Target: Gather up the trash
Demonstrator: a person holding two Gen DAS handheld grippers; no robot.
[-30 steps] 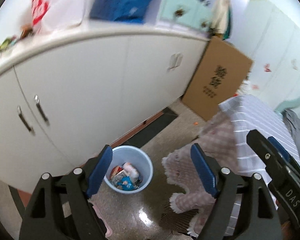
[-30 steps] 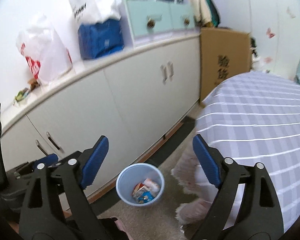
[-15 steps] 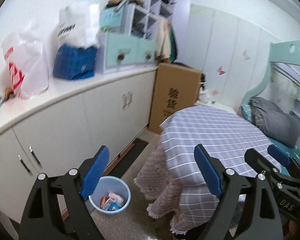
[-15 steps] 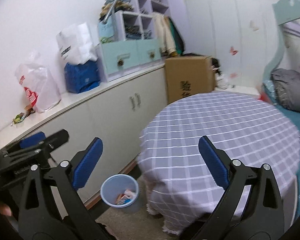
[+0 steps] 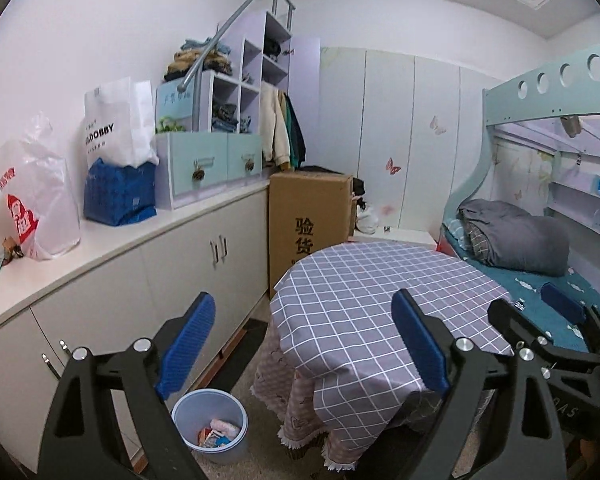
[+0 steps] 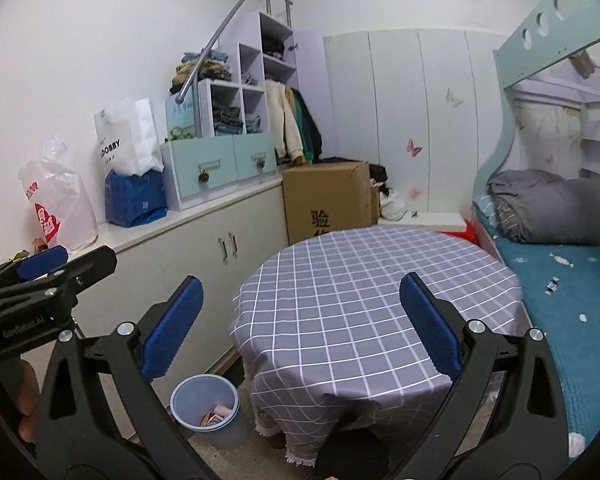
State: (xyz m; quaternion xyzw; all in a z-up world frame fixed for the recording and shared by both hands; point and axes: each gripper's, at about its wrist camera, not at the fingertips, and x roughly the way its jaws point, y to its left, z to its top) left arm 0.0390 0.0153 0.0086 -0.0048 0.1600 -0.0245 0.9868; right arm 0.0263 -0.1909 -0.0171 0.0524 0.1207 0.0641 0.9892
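**2 empty grippers raised over 1 round table, 1 bin on the floor**

From my remote seat I read 2 views. My left gripper [image 5: 302,342] has its 2 blue pads spread wide with nothing between them; its jaws have just been opening. My right gripper [image 6: 298,326] is likewise spread wide and empty, its jaws also just opening. Each gripper shows at the edge of the other's view: the right one at the right edge of the left view, the left one at the left edge of the right view, where part of a hand [image 6: 24,396] holds it.

1 pale blue bin [image 5: 210,426] stands on the floor, between the low white cabinet [image 5: 148,284] and the round table [image 5: 380,308] draped in 1 grey checked cloth. The trash [image 5: 218,432] lies inside the bin; I cannot count the pieces.

On the cabinet top I count 3 bags: 1 white plastic bag with red print [image 5: 36,196], 1 white paper bag [image 5: 118,124] and 1 blue bag [image 5: 120,196] beneath it. Beside them sits 1 unit of 2 teal drawers [image 5: 216,168]. 1 cardboard box [image 5: 310,216] stands behind the table, and 1 grey quilt [image 5: 512,238] lies on the bunk bed [image 5: 548,92].
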